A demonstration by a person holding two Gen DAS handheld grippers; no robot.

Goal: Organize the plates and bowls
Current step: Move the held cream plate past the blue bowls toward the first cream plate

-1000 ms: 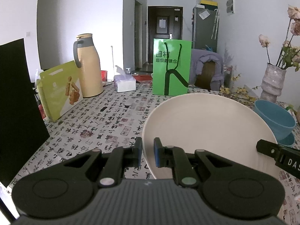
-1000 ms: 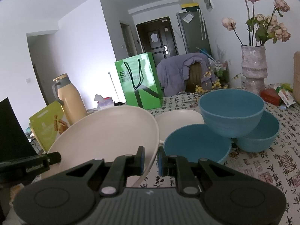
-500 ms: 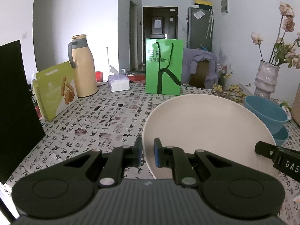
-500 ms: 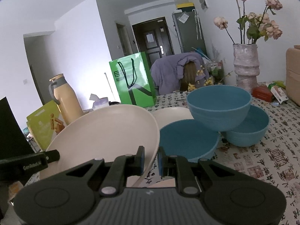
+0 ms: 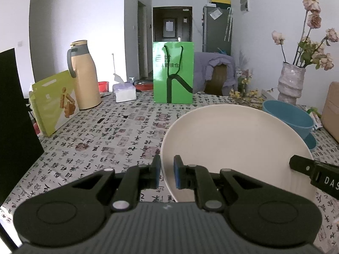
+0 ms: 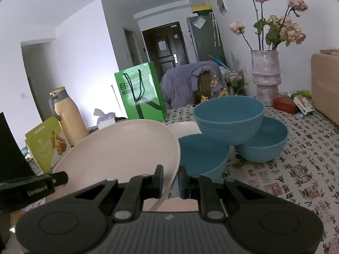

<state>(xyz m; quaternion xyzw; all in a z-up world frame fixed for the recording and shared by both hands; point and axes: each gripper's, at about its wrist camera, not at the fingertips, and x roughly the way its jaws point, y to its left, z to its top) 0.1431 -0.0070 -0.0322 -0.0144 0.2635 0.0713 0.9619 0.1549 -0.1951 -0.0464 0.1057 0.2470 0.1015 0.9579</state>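
Plate point(image 5: 231, 146) in cream, the large one, is carried between both sets of tongs: the left tongs point(image 5: 167, 173) are clenched on its rim at lower centre of the left view, and the right tongs point(image 6: 171, 178) are clenched on the opposite rim at lower centre of the right view. It hangs tilted above the patterned bench point(image 5: 101, 135), apart from it. To its right sit three blue bowls point(image 6: 228, 116), one perched on the other two, with a second cream plate point(image 6: 184, 127) just behind them.

Judging by this, the step in hand is carrying the plate toward a resting place, probably the second plate. The next move calls for levelling it, lowering with both hands together, and clearing the perched bowl, which looks easy to knock.

Against the earlier frames, both grips are unchanged, while the green bag point(image 5: 173, 72) and the bowls sit lower and further left in frame.
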